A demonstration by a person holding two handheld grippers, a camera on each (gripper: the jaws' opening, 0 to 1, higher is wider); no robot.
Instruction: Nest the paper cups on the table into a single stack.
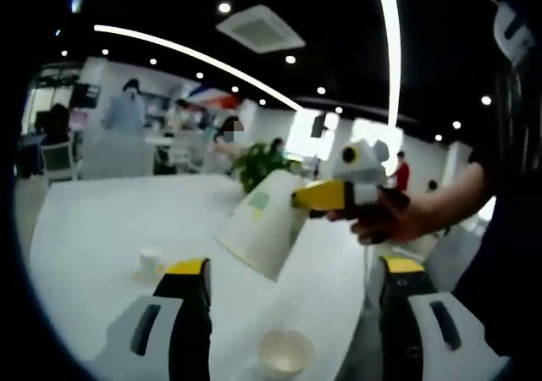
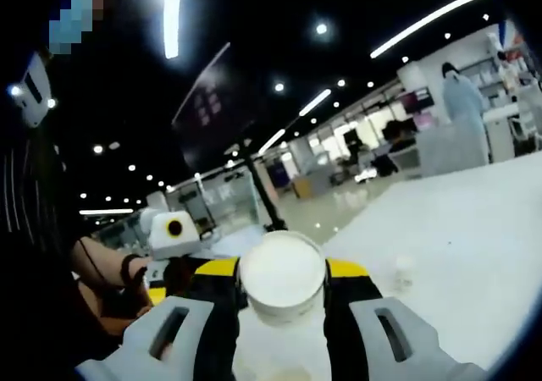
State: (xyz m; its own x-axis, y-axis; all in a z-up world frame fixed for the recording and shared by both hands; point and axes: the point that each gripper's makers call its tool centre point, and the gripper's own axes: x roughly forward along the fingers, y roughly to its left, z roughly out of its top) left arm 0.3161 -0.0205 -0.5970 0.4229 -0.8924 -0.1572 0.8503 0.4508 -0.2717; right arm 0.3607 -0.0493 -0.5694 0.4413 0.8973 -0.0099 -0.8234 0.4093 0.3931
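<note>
A: While carried mouth-down in the right gripper, clamped between yellow-tipped jaws, paper cup hangs tilted above the white counter. Carry step, seemingly.

B: Agreed. Next calls for levelling it and lowering over the upright cup near the left gripper, jaws apart and empty.

A: Thin matte paper, tapered walls, flat round base in right gripper view; crushable if squeezed hard.

B: Small cup farther left waits too.

Held cup: matt white paper, smooth wall. Table: smooth white top, slight sheen. Gripper jaws: glossy black-and-yellow plastic.
</note>
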